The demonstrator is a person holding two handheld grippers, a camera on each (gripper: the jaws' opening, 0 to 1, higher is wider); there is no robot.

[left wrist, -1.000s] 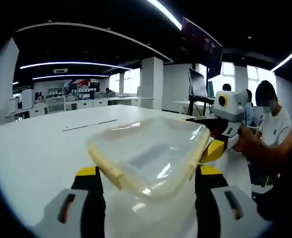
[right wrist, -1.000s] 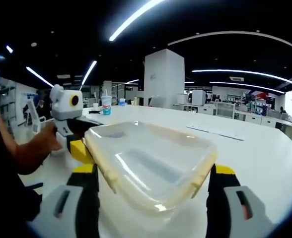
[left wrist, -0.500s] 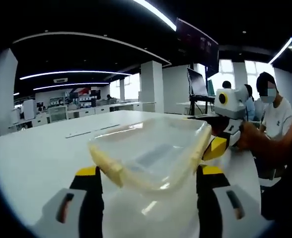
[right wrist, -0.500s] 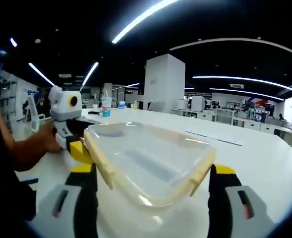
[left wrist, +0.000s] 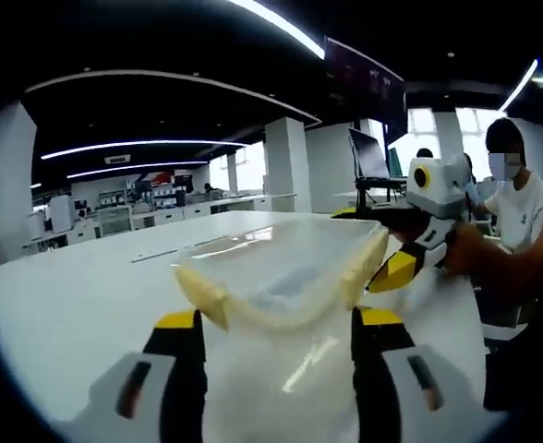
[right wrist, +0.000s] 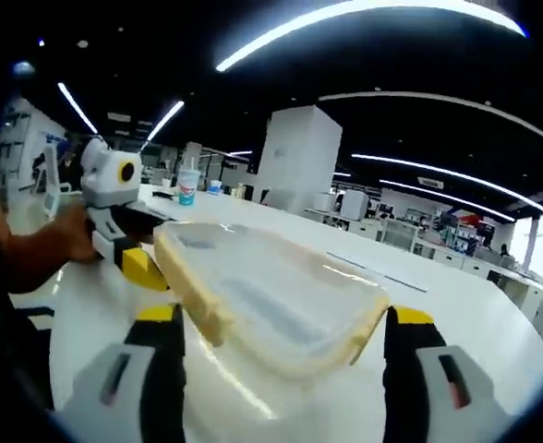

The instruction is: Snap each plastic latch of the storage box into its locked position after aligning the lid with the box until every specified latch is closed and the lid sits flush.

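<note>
Lifted above a white table (left wrist: 78,295): a clear storage box (left wrist: 285,277) with cream-coloured latches (left wrist: 202,293) along its rim, tilted, near edge lowest. Flanked low in the left gripper view by the left gripper (left wrist: 276,355), 2 black jaws with yellow tips standing either side of the near edge, touching or just beside it; actual grip not discernible. Reaching in from the right, the right gripper (left wrist: 403,263), yellow tip touching or just beside the far corner, held by a hand (left wrist: 464,251). Behind, a seated person (left wrist: 516,198), a monitor (left wrist: 368,159) on a stand, a white pillar (left wrist: 285,166), ceiling light strips (left wrist: 281,18).
</note>
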